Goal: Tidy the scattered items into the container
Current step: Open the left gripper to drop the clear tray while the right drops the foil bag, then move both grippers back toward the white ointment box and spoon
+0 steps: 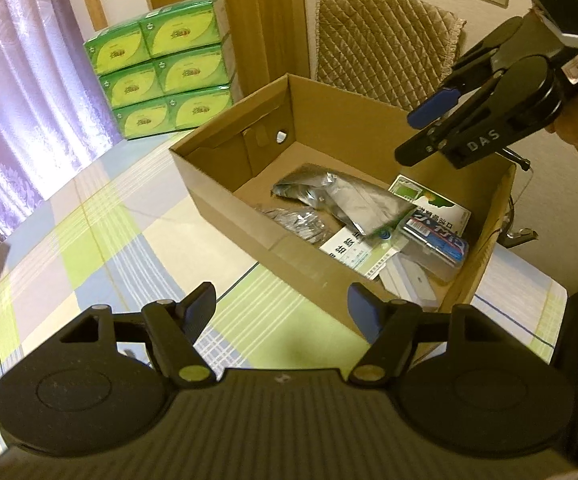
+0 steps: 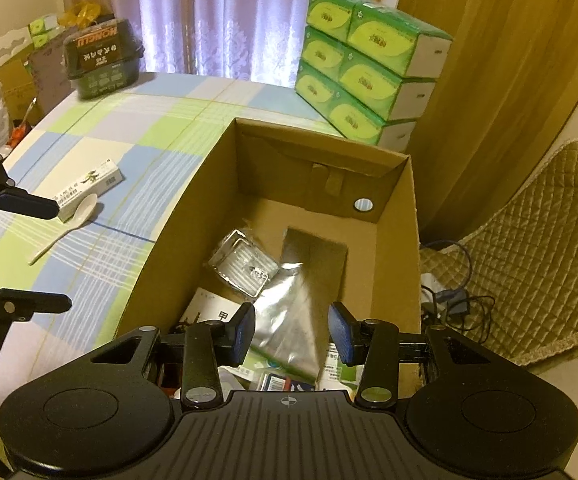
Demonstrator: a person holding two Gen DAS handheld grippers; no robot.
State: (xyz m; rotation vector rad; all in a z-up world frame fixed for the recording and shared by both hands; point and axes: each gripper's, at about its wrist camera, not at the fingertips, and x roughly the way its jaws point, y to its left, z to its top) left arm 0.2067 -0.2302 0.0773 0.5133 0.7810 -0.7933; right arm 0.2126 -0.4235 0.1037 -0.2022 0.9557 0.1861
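- Hovering above the near end of the cardboard box (image 2: 193, 216), the right gripper (image 2: 292, 334) is seen with its fingers set wide apart and nothing held between them.
- A silver foil pouch (image 2: 293, 320) is seen blurred just beneath those fingers, inside the box.
- A clear plastic pack (image 2: 243, 266), a white leaflet (image 2: 213, 310) and a blue-labelled case (image 1: 437, 240) are also found lying in the box.
- The left gripper (image 1: 283, 312) is held over the checked tablecloth (image 1: 101, 220), just beside the box's long wall; its fingers are spread wide and empty.
- A white medicine carton (image 2: 89, 186) and a white spoon (image 2: 69, 222) are left out on the tablecloth, touching each other, near the left gripper's fingertips.
- Green tissue packs (image 2: 363, 64) are stacked behind the box.
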